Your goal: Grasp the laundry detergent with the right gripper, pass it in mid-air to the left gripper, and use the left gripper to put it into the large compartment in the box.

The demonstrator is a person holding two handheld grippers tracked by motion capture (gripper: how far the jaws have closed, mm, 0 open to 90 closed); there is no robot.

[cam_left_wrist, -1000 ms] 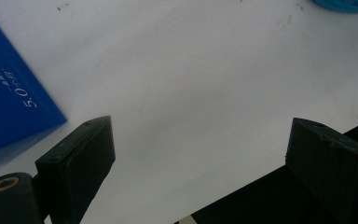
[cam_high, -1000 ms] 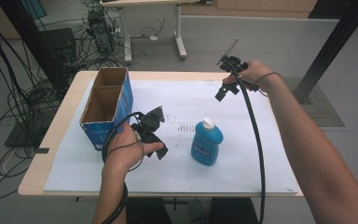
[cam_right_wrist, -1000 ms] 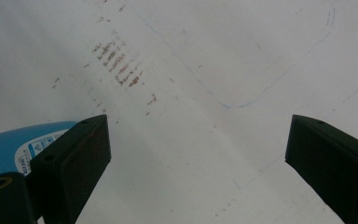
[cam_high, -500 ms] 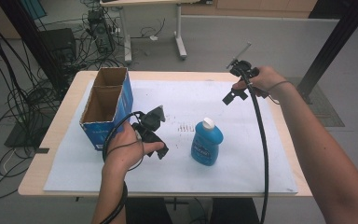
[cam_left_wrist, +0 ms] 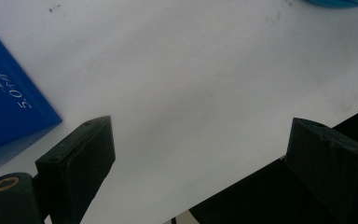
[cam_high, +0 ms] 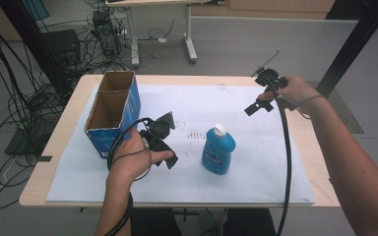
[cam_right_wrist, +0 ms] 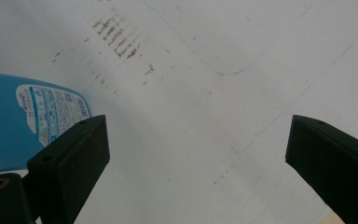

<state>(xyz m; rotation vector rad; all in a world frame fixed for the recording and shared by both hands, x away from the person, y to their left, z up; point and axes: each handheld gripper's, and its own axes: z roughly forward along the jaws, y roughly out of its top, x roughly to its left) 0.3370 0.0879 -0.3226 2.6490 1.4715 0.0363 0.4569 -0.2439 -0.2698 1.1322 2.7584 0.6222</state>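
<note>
A blue bottle (cam_high: 219, 150) with a white cap stands upright on the white sheet, right of centre. My left gripper (cam_high: 163, 142) rests low over the sheet between the bottle and the cardboard box (cam_high: 112, 110), held by the left hand. In the left gripper view its jaws (cam_left_wrist: 196, 135) stand open over bare sheet with nothing between them, and the box's blue side (cam_left_wrist: 9, 107) is at the left. My right gripper (cam_high: 260, 93) hangs above the far right part of the table. Its jaws (cam_right_wrist: 196, 135) are open and empty, with the bottle's label (cam_right_wrist: 23, 116) at the left.
The open-topped box with blue sides stands at the table's left. Brown smudges (cam_high: 196, 133) and a faint drawn outline (cam_right_wrist: 223, 70) mark the sheet (cam_high: 256, 187). Cables trail from both grippers. A black post (cam_high: 354, 44) rises past the right edge; cables and equipment lie on the floor behind.
My right gripper has moved to the right, away from the bottle and toward the table's right edge. The left gripper, bottle and box have stayed put.
</note>
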